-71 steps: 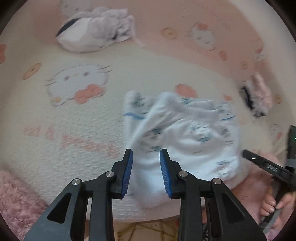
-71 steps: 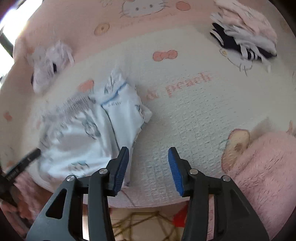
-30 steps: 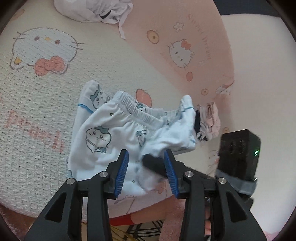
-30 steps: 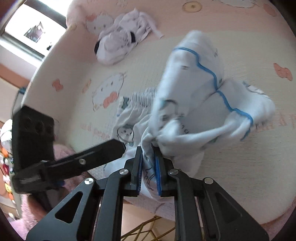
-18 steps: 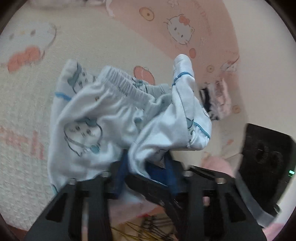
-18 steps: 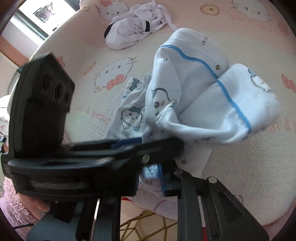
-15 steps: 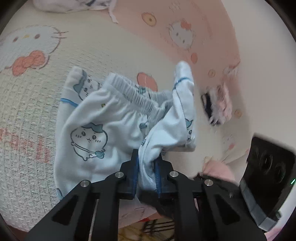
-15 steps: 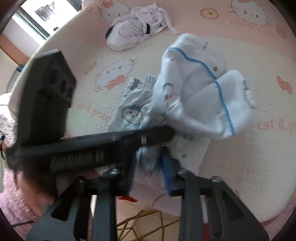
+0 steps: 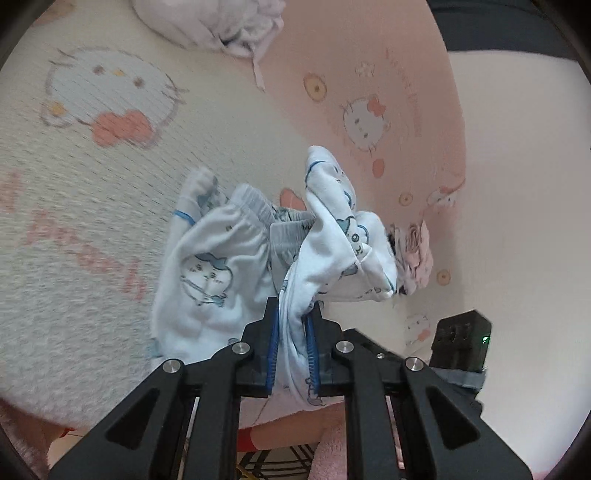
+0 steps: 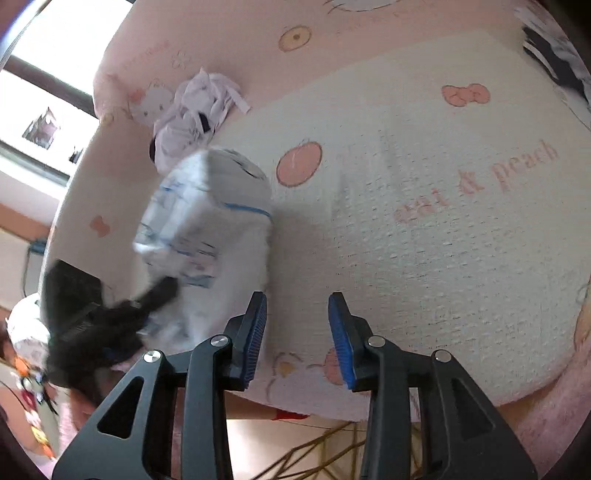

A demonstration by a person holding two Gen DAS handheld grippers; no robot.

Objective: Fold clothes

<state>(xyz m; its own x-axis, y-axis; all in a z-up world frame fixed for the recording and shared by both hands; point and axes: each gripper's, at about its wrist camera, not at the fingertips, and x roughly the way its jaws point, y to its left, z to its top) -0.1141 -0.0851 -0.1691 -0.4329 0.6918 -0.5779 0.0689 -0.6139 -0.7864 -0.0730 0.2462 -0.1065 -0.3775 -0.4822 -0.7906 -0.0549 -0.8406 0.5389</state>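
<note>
Small white children's trousers (image 9: 236, 266) with blue trim and cartoon prints lie bunched on a cream Hello Kitty mat (image 9: 92, 192). My left gripper (image 9: 291, 332) is shut on a lifted fold of the trousers, and the cloth hangs between its blue pads. In the right wrist view the same trousers (image 10: 218, 229) appear blurred at the left, with the left gripper's black body below them. My right gripper (image 10: 297, 314) is to the right of the cloth over bare mat; its jaws are opening and nothing is between them.
A crumpled white garment (image 9: 218, 26) lies at the mat's far side, also in the right wrist view (image 10: 192, 114). A pink and dark garment pile (image 9: 413, 258) sits past the trousers. Pink fluffy fabric (image 10: 554, 413) borders the mat's near edge, with floor below.
My left gripper has closed on the trousers' fold that the right gripper held. The right gripper has let go, opened and swung right, away from the cloth.
</note>
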